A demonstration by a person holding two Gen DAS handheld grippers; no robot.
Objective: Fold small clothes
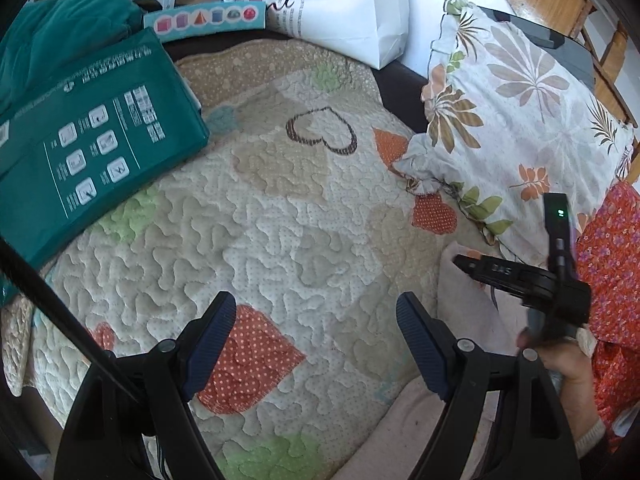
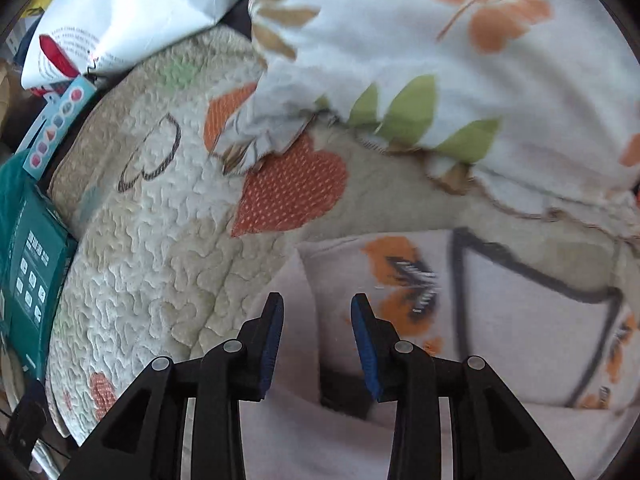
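While both claws hang over the bed, the run-down goes left to right.

Far left: green box (image 1: 92, 136) lying on the quilt (image 1: 256, 216), with a teal cloth (image 1: 60, 28) bunched behind it. Neither looks like part of the job.

Left gripper (image 1: 316, 312): spread wide, nothing between the pads, hovering over bare quilt with an orange dotted heart patch beneath it. Idle, as far as I can judge.

Centre: open quilt, a good flat spot for folding, and nobody on it yet.

Back of the bed: white paper bag (image 1: 332, 4) and a strip of card printed with coloured shapes (image 1: 204, 18), well apart from the action.

Garment (image 2: 500, 320): pale pink small piece with orange butterflies and a dark outline trim, lying at the right side of the quilt, just below the floral pillow (image 1: 512, 112). It looks rumpled and partly doubled over itself; whether that counts as a deliberate fold, I cannot tell.

Right gripper (image 2: 316, 312): fingers apart, poised right above the pink cloth near its left edge, pinching nothing. From the left camera its tip sits over the garment's corner.

Far right: red floral fabric (image 1: 612, 264) at the edge, likely the person's own clothing.

Progress: early going, in my judgement. No neat folded stack is visible anywhere.

Left to do: grab an edge, spread the piece flat on the open quilt, fold it, set it aside.
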